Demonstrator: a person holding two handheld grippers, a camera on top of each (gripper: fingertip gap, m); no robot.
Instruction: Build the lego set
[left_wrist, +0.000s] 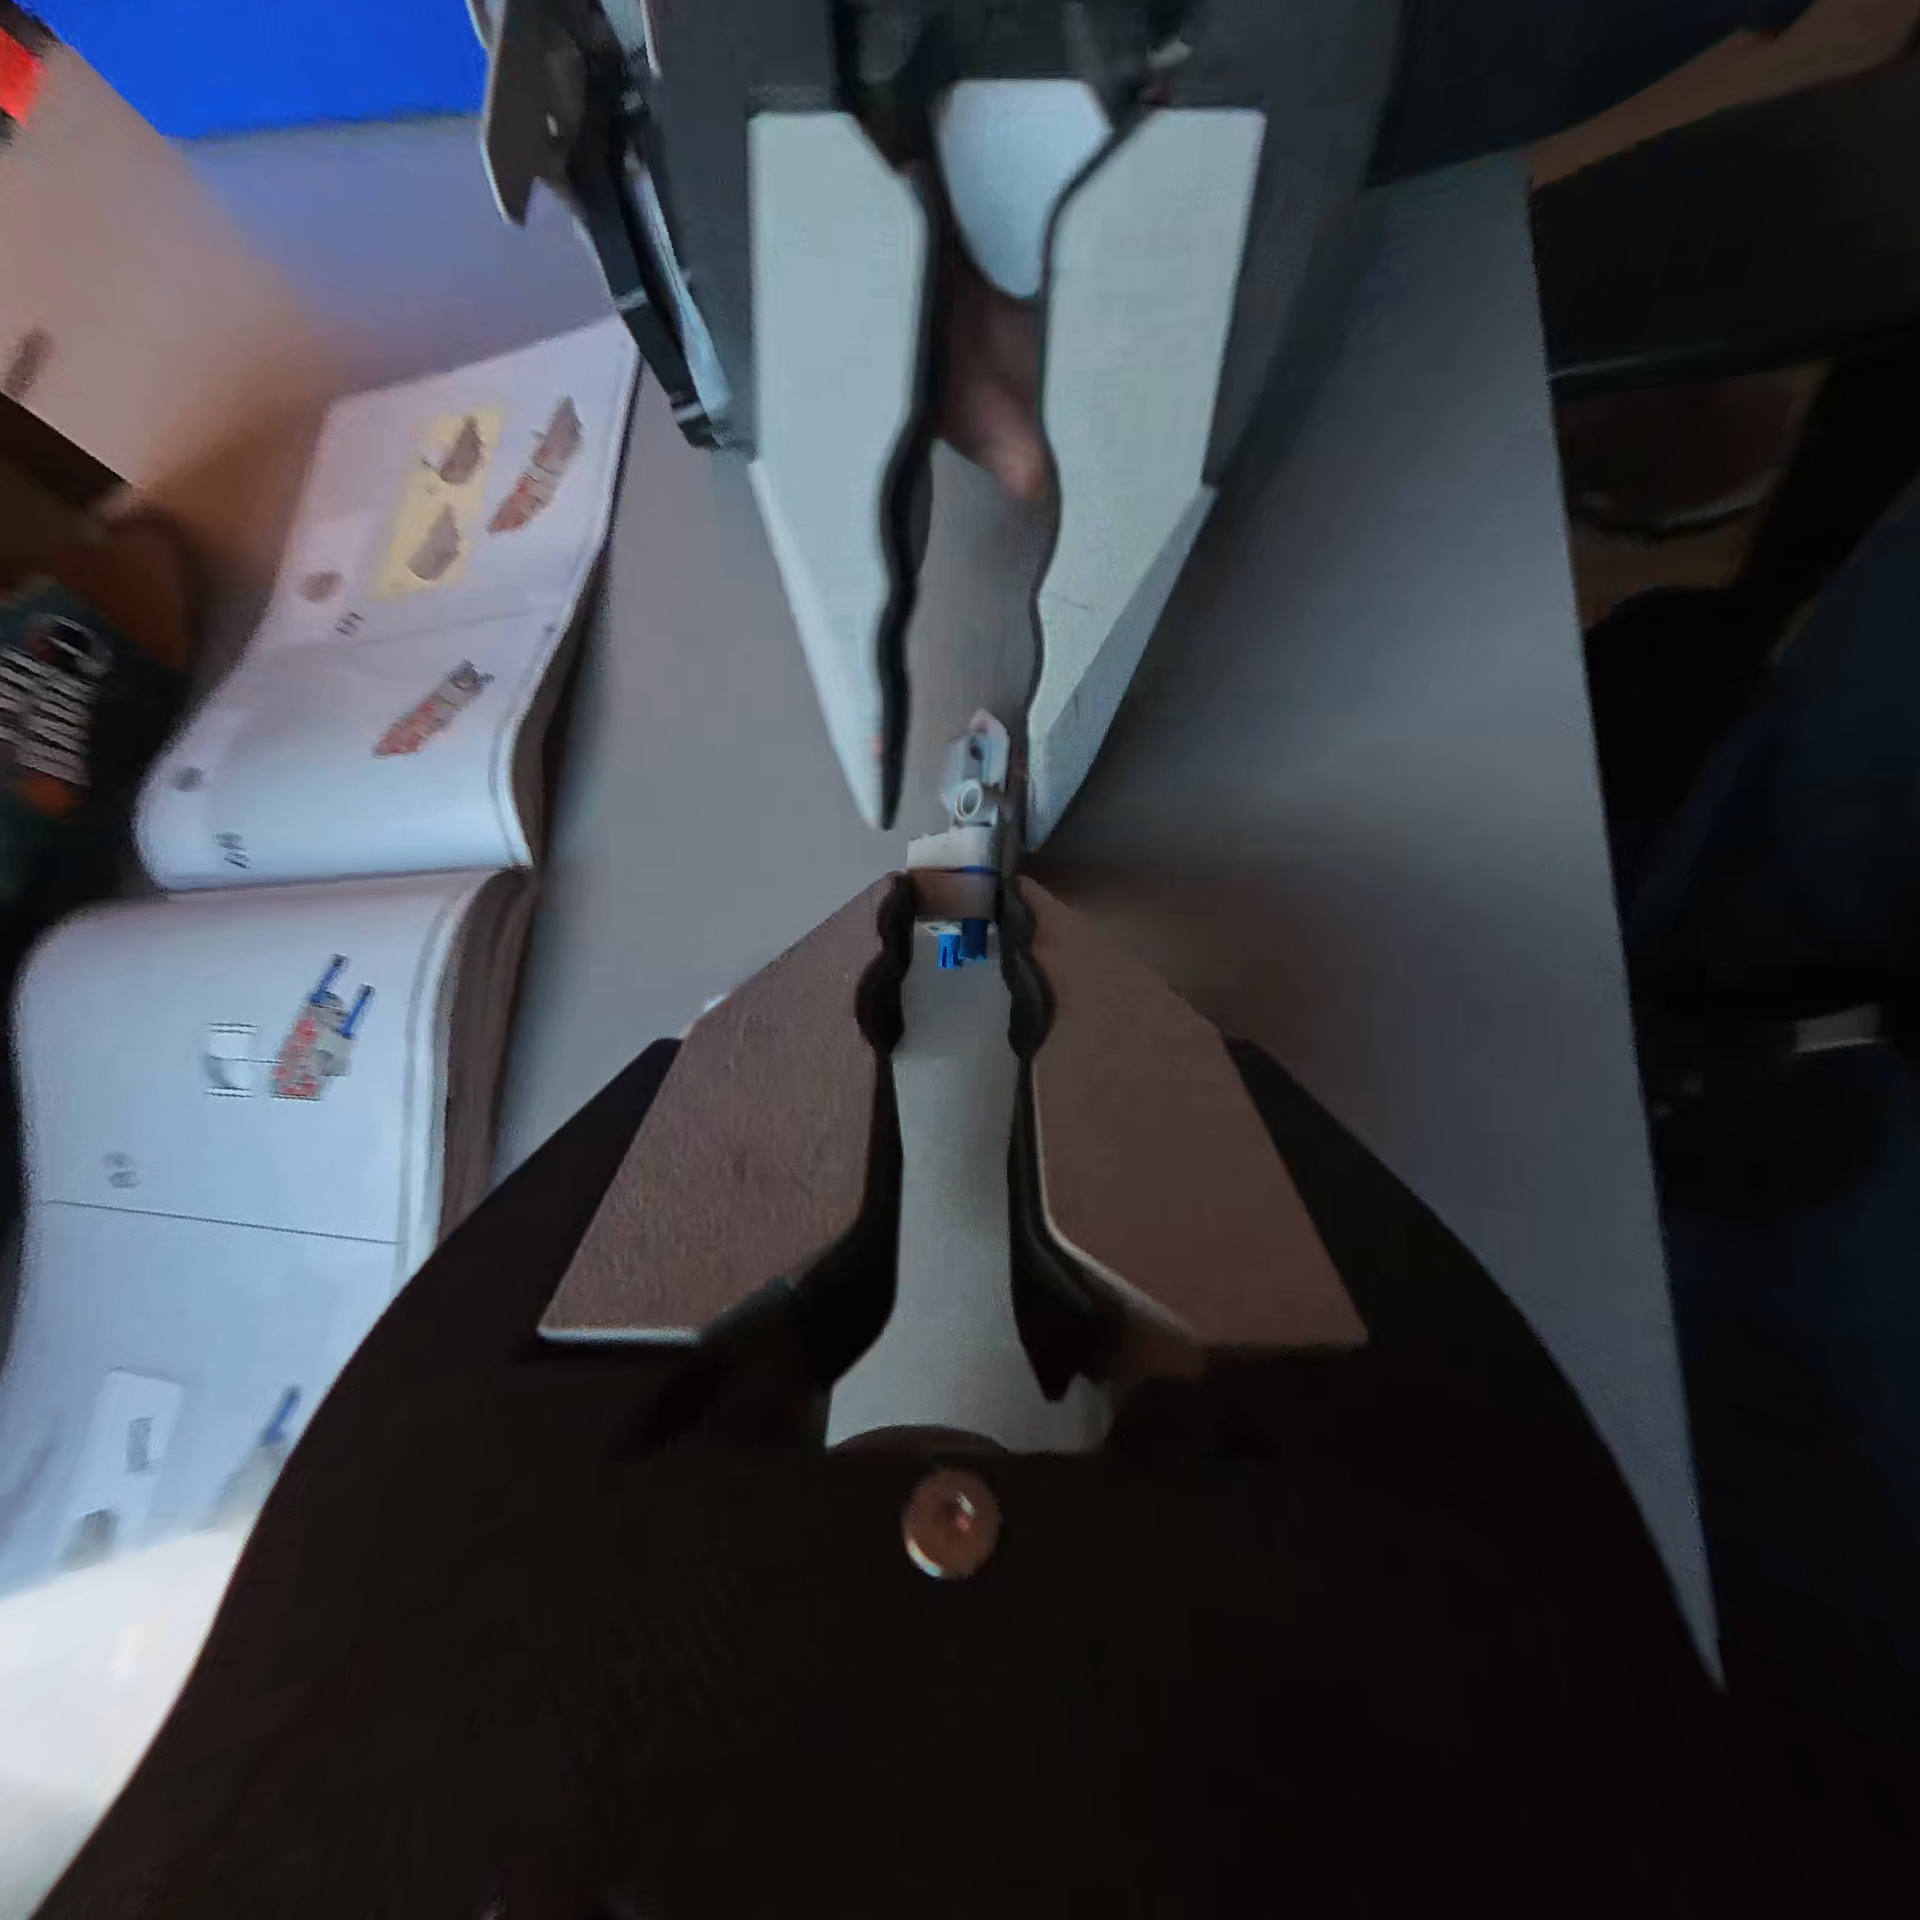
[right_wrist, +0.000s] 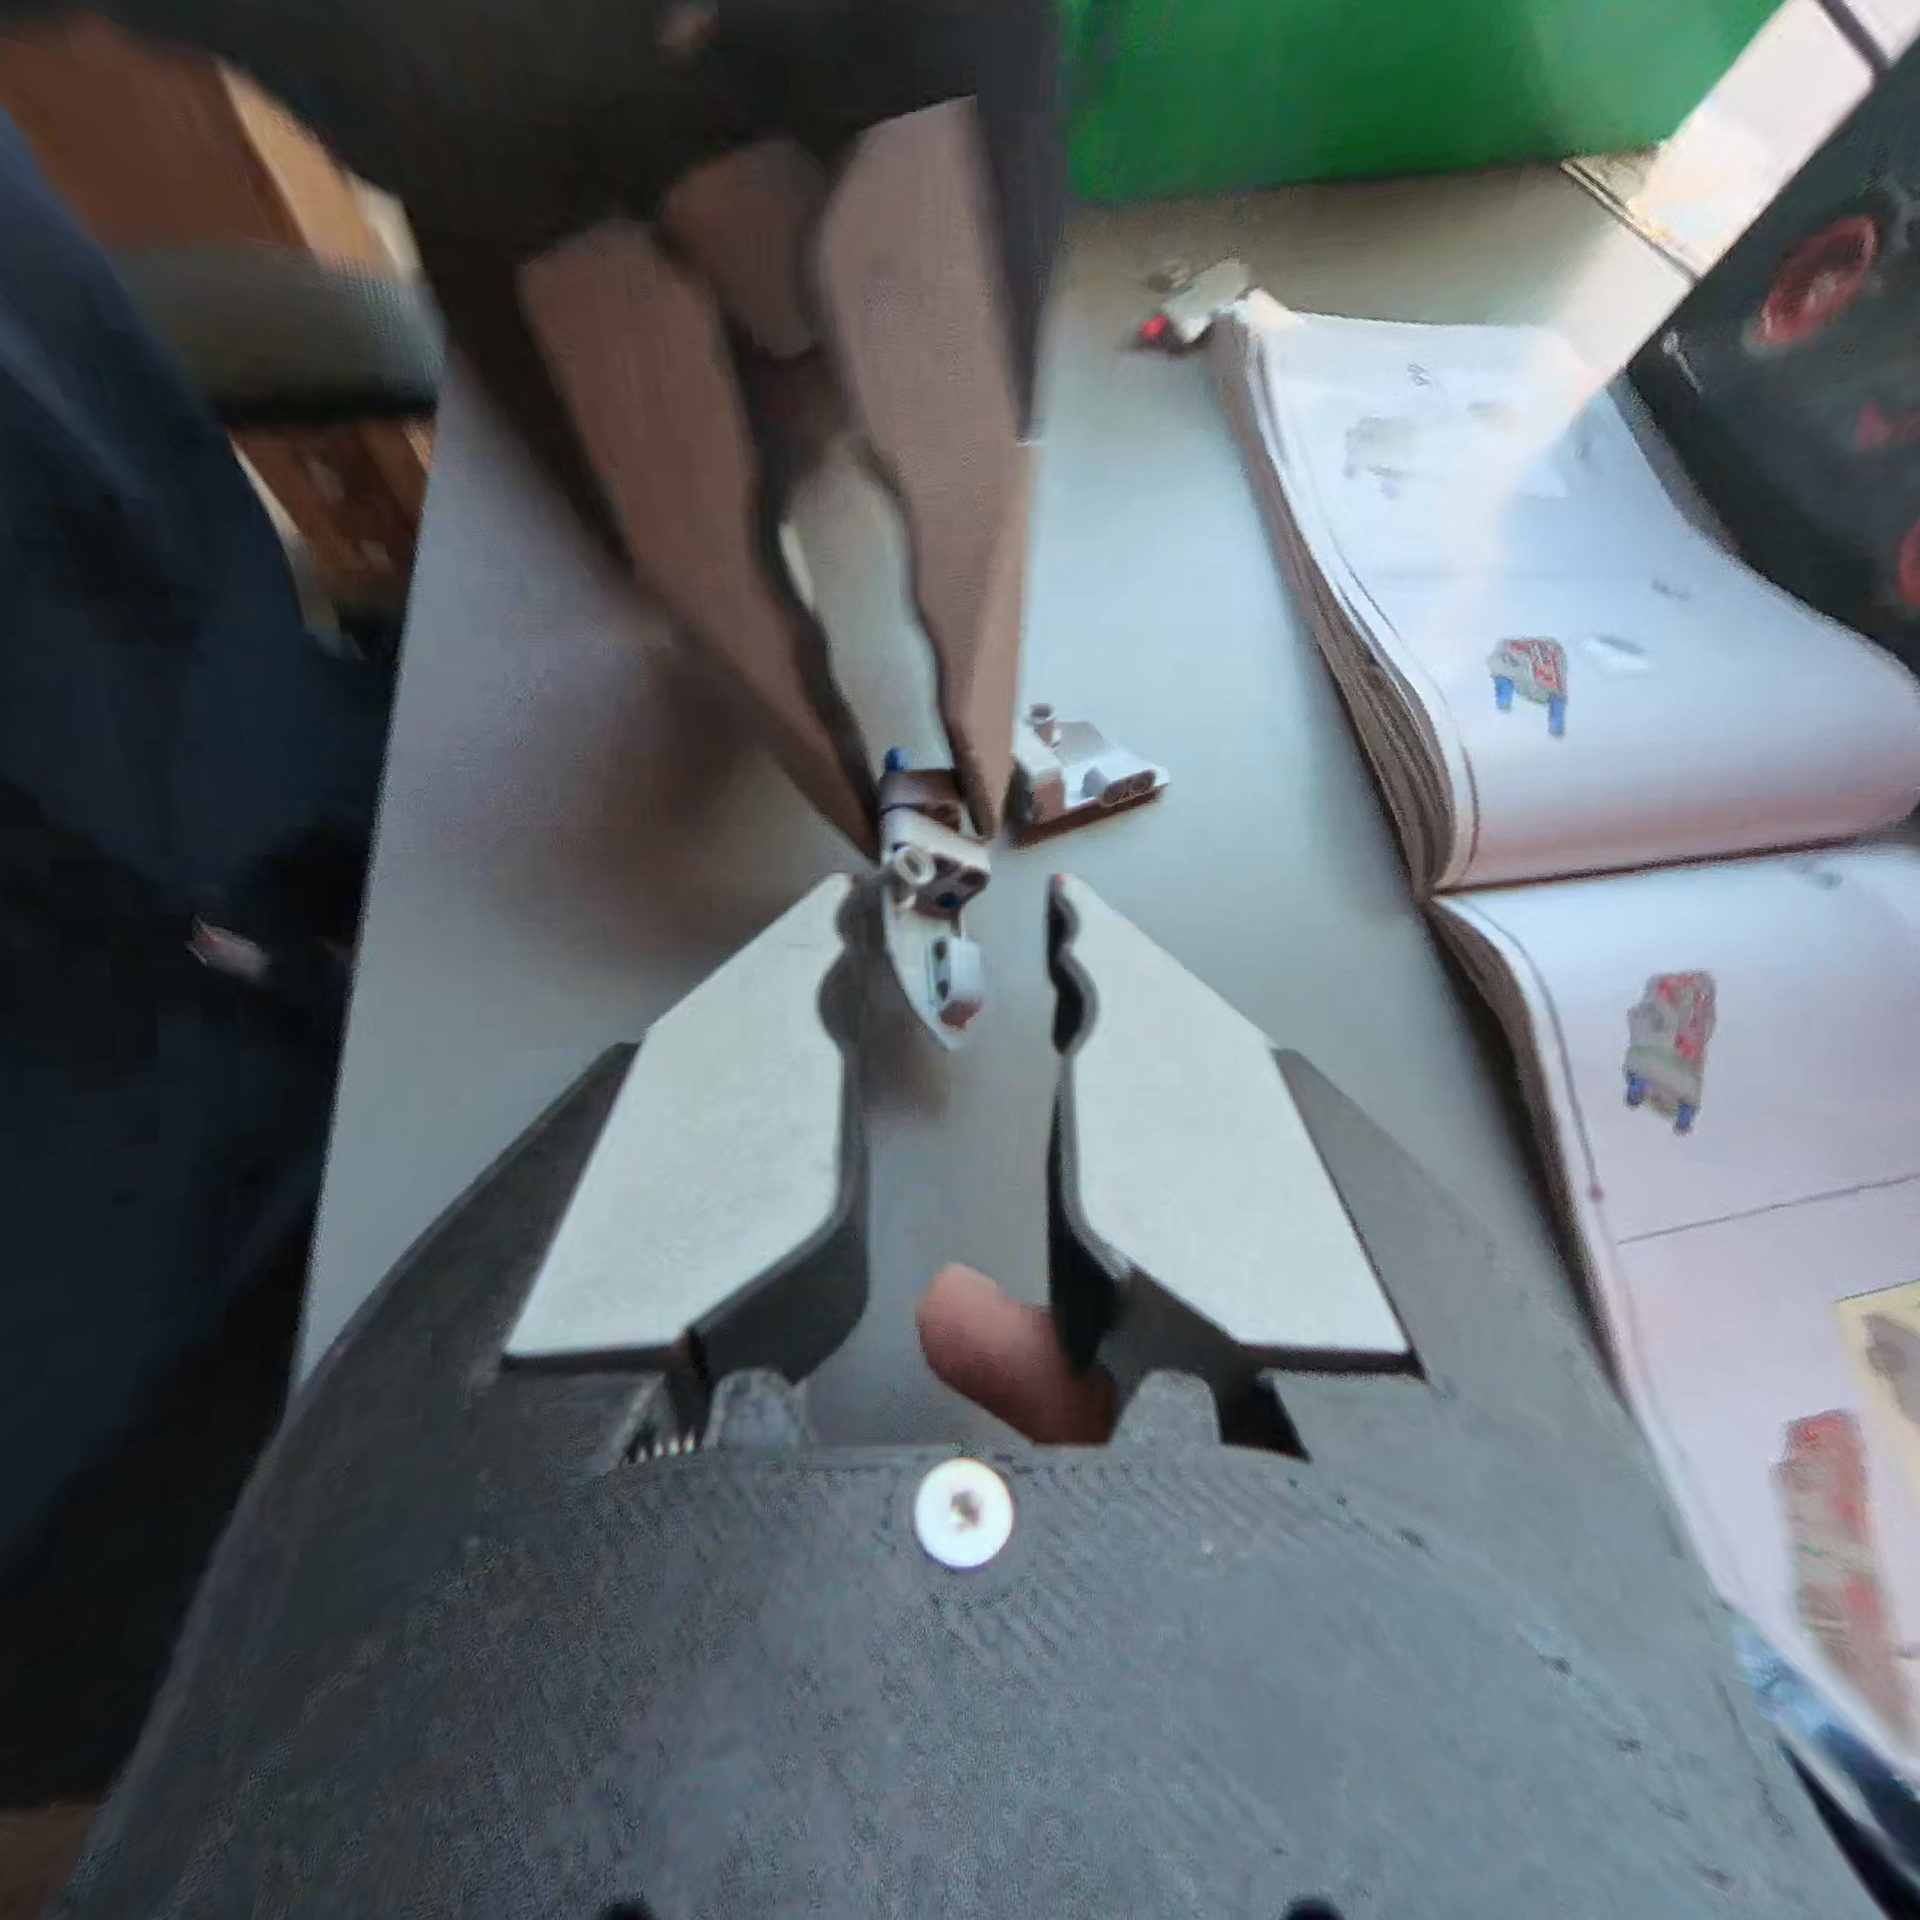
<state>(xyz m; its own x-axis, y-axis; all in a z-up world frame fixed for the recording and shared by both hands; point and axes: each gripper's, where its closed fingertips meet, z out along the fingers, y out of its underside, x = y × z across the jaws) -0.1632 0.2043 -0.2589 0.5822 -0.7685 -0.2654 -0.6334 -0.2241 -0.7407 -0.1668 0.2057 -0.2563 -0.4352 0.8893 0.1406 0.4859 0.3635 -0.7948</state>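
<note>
The left claw (left_wrist: 951, 894) pinches a small white, brown and blue lego piece (left_wrist: 961, 831) at its tips, above the desk (left_wrist: 727, 623). The right claw (right_wrist: 951, 883) stands open, facing it, the piece's white end between its tips. The piece looks light, rigid and easily popped apart; the exposed white end seems the place to hold. A second piece (right_wrist: 1081, 784) lies beyond.

left tool (left_wrist: 954, 894): brown fingers, black body | right tool (right_wrist: 951, 914): grey fingers, silver screw
</note>
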